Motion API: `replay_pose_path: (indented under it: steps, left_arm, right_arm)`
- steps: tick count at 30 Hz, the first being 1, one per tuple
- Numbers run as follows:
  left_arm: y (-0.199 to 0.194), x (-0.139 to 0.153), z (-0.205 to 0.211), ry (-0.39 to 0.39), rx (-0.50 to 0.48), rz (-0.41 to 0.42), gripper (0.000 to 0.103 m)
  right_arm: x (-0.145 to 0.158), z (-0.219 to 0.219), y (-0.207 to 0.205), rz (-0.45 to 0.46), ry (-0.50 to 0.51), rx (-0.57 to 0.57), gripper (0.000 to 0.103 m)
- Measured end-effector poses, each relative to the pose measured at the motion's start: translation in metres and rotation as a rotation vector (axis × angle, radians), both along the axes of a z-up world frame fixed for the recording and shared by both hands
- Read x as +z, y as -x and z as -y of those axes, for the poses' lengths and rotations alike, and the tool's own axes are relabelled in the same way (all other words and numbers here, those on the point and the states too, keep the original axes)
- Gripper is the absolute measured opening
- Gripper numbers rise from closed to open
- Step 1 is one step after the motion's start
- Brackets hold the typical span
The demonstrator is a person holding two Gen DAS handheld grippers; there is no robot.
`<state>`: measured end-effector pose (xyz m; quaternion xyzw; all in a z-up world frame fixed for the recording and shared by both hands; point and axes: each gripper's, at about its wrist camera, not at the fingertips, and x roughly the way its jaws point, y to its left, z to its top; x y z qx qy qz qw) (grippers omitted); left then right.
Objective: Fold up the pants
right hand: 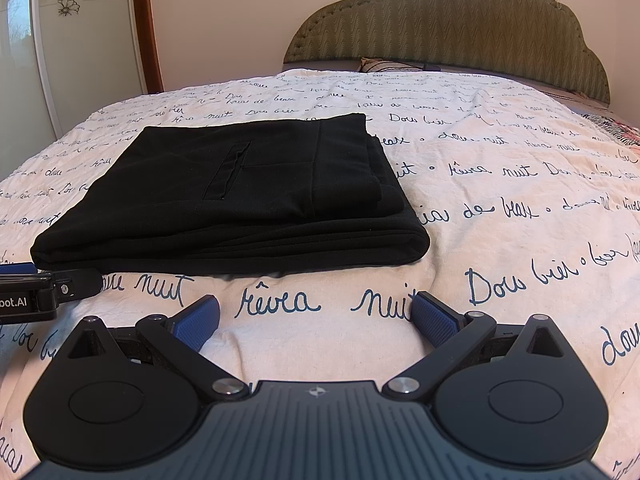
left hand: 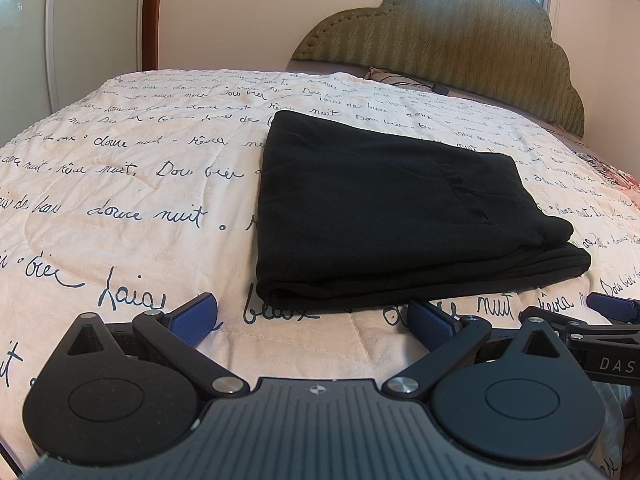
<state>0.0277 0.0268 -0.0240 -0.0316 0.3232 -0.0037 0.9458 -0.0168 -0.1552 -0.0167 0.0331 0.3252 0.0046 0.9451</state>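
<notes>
**Pants folded on the bed, both grippers standing off**

Obs.: The black pants (left hand: 384,208) lie as a flat, stacked rectangle on the quilt (left hand: 132,184) of the bed, roughly mid-mattress, with the padded headboard (left hand: 460,40) well beyond them. A back pocket seam faces up. The layers are stepped along one side, where the top layer stops short of the lower ones; the near edge looks like a rounded fold.

Left gripper (left hand: 312,322): jaws spread wide, nothing between them, low over the quilt just short of the near edge of the pants. Right gripper (right hand: 316,318): jaws likewise wide apart and empty, near the same edge, closer to the stepped corner. The two grippers sit side by side; each one's tip shows at the margin of the other's view.

Judgement: the fold looks essentially done. What remains, if anything, is tidying or one more halving.

To do that well: take the near fold with both grippers at once, each near a corner, pinching all layers, not just the top. Lift only slightly, carry evenly toward the far edge, and lower together so the stepped layers do not slide further. Risk: the soft quilt may get caught in the pinch.
</notes>
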Motion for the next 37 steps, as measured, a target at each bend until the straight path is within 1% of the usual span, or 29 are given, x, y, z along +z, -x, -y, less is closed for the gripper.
replay_pose_path:
  steps: [2, 6, 8, 19, 27, 30, 37]
  left_arm:
    - [0.0, 0.0, 0.001, -0.004, 0.0, -0.003, 0.103]
    - [-0.003, 0.001, 0.01, -0.063, -0.007, -0.025, 0.103]
    - [-0.004, 0.001, 0.012, -0.075, -0.007, -0.03, 0.103]
    - [-0.007, 0.0, 0.012, -0.072, 0.004, -0.032, 0.103]
    - [-0.003, 0.001, 0.007, -0.046, -0.001, -0.012, 0.103]
    - [-0.001, 0.001, 0.003, -0.03, 0.039, 0.002, 0.103]
    - [-0.004, 0.001, 0.003, -0.042, 0.06, -0.011, 0.103]
  right_arm:
    - [0.0, 0.0, 0.0, 0.0, 0.0, 0.0, 0.103]
    - [0.0, 0.0, 0.0, 0.0, 0.0, 0.0, 0.103]
    - [0.0, 0.0, 0.0, 0.0, 0.0, 0.0, 0.103]
    - [0.0, 0.0, 0.0, 0.0, 0.0, 0.0, 0.103]
    - [0.0, 0.0, -0.001, 0.0, 0.0, -0.001, 0.103]
    - [0.0, 0.0, -0.001, 0.0, -0.001, 0.0, 0.103]
    - [0.0, 0.0, -0.001, 0.001, -0.004, -0.001, 0.103]
